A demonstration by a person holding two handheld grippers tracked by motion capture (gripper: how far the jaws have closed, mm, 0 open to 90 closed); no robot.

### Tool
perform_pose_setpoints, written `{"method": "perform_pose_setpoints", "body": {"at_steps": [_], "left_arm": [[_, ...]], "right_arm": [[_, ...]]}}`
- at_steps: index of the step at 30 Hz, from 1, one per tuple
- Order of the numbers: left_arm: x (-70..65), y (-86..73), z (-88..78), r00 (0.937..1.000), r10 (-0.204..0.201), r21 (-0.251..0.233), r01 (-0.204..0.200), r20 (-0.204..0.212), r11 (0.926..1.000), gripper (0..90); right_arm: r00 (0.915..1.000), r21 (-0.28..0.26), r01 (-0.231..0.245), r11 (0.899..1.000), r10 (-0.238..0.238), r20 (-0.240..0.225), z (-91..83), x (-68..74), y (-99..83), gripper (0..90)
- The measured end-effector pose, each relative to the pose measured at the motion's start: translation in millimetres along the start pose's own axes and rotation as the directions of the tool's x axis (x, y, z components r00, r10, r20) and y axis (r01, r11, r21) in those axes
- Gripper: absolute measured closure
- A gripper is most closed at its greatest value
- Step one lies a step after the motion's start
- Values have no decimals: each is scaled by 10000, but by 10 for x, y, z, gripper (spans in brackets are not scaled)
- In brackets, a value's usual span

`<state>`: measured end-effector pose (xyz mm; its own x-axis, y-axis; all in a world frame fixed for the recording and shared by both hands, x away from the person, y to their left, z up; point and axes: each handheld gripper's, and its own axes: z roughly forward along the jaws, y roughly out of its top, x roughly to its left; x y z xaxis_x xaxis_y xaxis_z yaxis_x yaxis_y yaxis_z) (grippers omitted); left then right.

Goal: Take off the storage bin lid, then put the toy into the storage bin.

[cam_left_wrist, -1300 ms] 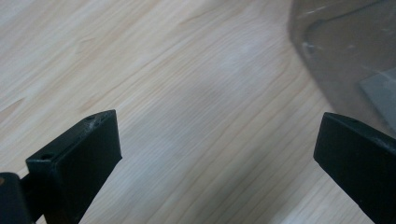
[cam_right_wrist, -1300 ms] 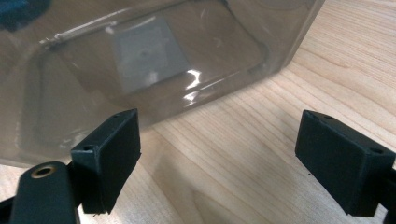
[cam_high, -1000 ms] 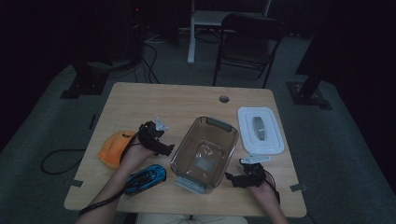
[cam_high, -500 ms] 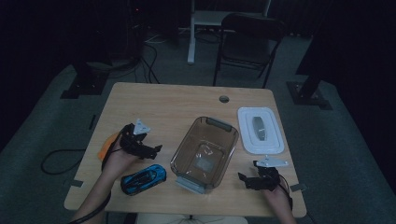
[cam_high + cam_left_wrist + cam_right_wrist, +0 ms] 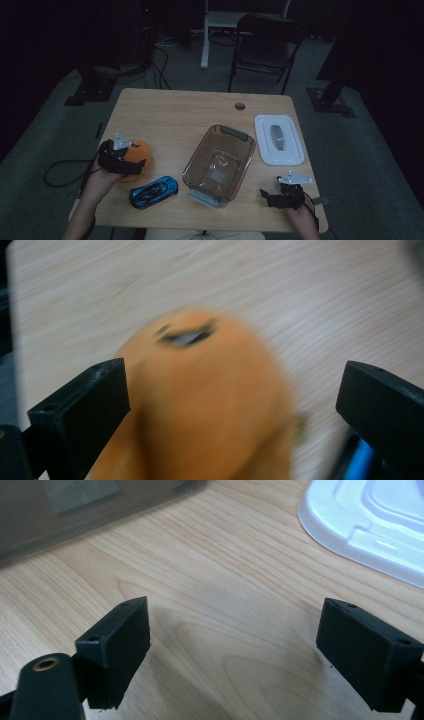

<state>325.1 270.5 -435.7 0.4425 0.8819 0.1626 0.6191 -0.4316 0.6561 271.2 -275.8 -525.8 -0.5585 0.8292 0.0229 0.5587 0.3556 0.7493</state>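
Dim room, dark floor all around, folding chair (image 5: 267, 37) behind a light wooden desk (image 5: 185, 112). On the desk's left side the left hand-held gripper (image 5: 134, 166) sits right over the orange plush toy (image 5: 139, 151); in the left gripper view the toy (image 5: 210, 410) is a blurry orange blob between the two black jaws, which stand wide apart on either side of it, so it's spread open around the toy and not squeezing it as far as I can tell. Compared with half a second ago, that hand-held gripper has slid further left and toward the person's edge, and more of the orange toy now peeks out beside it. Just beside the toy, toward the front edge, lies the blue toy car (image 5: 153, 191), same spot as before. Mid-desk is the clear plastic bin (image 5: 239, 136), empty-looking with a label on its floor, and the white lid (image 5: 295, 155) lies flat to its right, neither one moved. The right hand-held gripper (image 5: 265, 195) hangs out near the front right corner, about where it was half a second back; the right gripper view has its jaws spread wide over bare wood, with the bin's wall (image 5: 90, 510) and the lid's corner (image 5: 360, 525) ahead.
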Motion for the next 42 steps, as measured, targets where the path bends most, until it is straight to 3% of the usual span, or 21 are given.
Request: {"method": "perform_pose_setpoints", "body": {"at_steps": [7, 10, 13, 18, 23, 25, 29, 32, 37, 42], "left_arm": [[130, -172, 105, 9979, -577, 349, 566, 309, 9978, 13], [143, -217, 201, 9983, -534, 397, 525, 240, 9978, 13], [185, -250, 245, 9953, -846, 235, 836, 470, 9962, 11], [176, -320, 331, 9963, -775, 300, 764, 376, 9966, 1], [170, -362, 339, 9932, -1128, 264, 1121, 293, 9933, 4], [174, -387, 318, 9940, -1046, 209, 1040, 304, 9944, 62], [216, -418, 253, 9910, -1243, 248, 1232, 498, 9921, 291], [216, -416, 220, 9932, -1037, 271, 1023, 524, 9944, 431], [200, -390, 181, 9951, -879, 119, 874, 464, 9961, 536], [251, -356, 126, 9921, -1070, -18, 1073, 660, 9942, 600]], "right_arm": [[9992, 230, -334, 9992, 330, 204, -50, -41, -61, 142], [9992, 224, -296, 9993, 290, 266, -43, -40, -58, 142], [9991, 287, -202, 9994, 191, 386, -33, -27, -51, 141], [9990, 274, -276, 9992, 265, 366, -36, -38, -53, 142], [9990, 274, -276, 9992, 266, 366, -36, -38, -53, 142], [9990, 276, -261, 9993, 251, 374, -36, -37, -53, 142], [9990, 276, -279, 9992, 269, 370, -36, -38, -53, 142], [9990, 274, -281, 9992, 271, 368, -36, -38, -53, 142], [9989, 279, -279, 9992, 269, 376, -36, -38, -53, 143], [9990, 279, -281, 9992, 270, 368, -36, -41, -53, 142]]}}
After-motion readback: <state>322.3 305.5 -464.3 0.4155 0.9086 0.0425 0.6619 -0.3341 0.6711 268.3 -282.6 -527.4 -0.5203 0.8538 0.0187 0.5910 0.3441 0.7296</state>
